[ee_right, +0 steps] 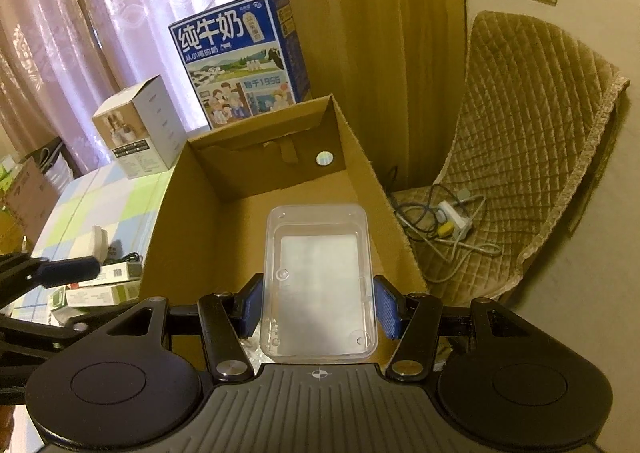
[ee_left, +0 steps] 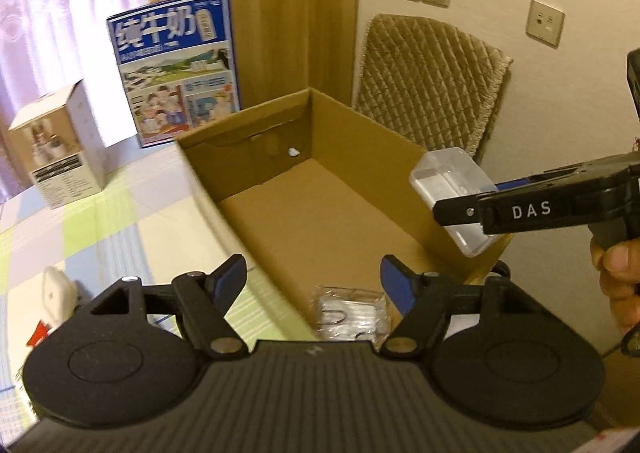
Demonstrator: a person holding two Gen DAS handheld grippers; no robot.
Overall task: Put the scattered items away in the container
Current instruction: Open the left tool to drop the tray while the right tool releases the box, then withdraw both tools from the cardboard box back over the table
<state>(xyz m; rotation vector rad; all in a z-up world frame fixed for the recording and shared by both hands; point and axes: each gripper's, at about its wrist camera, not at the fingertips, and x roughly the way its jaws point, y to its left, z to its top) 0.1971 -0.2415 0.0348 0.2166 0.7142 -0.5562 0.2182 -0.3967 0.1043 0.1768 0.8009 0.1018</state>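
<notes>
One clear packet (ee_left: 349,313) lies in the cardboard box (ee_left: 208,173); the left gripper (ee_left: 312,281) gapes empty above it. The right gripper (ee_right: 318,305) clamps a clear plastic tray (ee_right: 320,277) over the box — small cartons (ee_right: 104,289) (counter's near edge) remain.

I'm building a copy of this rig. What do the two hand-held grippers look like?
Both match: the left hand-held gripper and the right hand-held gripper have matte black ribbed bodies, round black discs either side, silver-pinned linkage arms and blue finger pads. White "DAS" lettering marks the right one's side.
</notes>
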